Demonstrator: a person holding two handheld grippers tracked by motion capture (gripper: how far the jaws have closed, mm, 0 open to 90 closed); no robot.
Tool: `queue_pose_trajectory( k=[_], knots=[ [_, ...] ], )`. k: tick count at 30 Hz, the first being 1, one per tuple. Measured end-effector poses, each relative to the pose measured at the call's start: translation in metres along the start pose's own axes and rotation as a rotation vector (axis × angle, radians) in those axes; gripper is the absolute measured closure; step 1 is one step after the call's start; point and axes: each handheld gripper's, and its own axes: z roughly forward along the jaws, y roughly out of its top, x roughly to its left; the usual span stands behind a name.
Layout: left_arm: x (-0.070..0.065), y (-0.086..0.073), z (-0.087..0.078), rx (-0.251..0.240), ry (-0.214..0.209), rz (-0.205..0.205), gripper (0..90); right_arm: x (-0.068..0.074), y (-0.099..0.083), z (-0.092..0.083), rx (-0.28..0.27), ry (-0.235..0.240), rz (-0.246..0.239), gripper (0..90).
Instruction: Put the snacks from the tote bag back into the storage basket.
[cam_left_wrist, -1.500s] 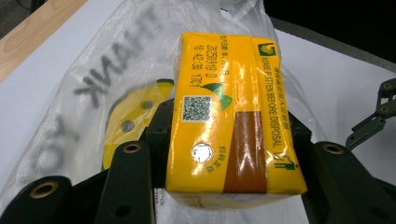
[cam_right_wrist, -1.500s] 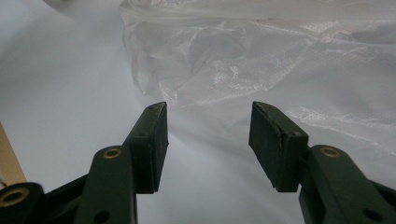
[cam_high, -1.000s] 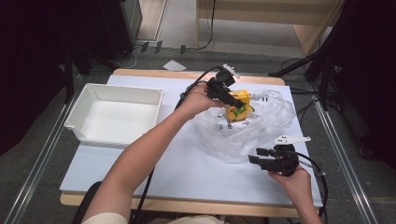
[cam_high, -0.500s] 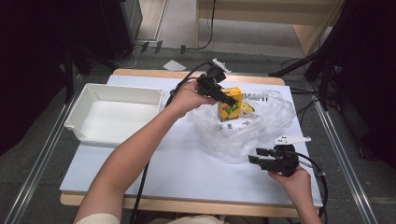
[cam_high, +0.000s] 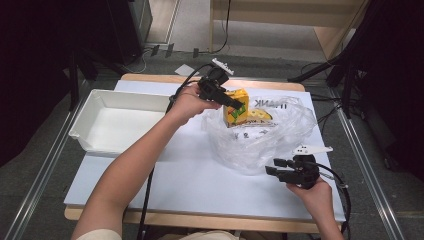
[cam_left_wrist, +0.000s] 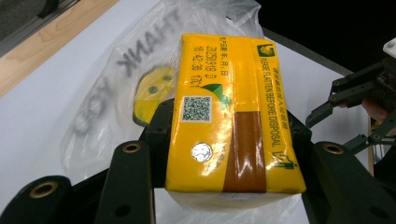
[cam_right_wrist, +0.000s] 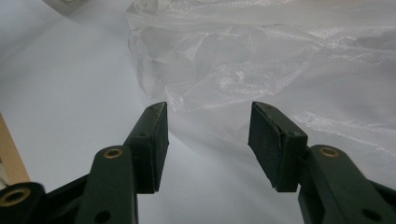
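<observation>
My left gripper is holding the yellow carton across its narrow sides, just above the clear plastic bag, in the upper middle of the high view. I think I am lifting it out, so I should be keeping the squeeze firm and the bag's film away from the jaws. Its long axis is running along my jaws, pointing away from me. My right gripper is waiting with jaws wide apart near the bag on the tabletop.

The tongs stand parted over the white surface, with crumpled clear plastic bag just ahead of their tips.
</observation>
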Motion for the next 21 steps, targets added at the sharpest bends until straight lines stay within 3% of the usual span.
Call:
queue_pose_trajectory(
  k=[12, 21],
  knots=[
    [0.005, -0.012, -0.019, -0.015, 0.03, -0.003, 52.8, 0.0, 0.0, 0.001, 0.005, 0.0, 0.001, 48.8],
    [0.013, -0.021, -0.038, -0.034, 0.05, -0.029, 52.8, 0.0, -0.001, 0.003, 0.017, -0.002, -0.001, 48.8]
  ],
)
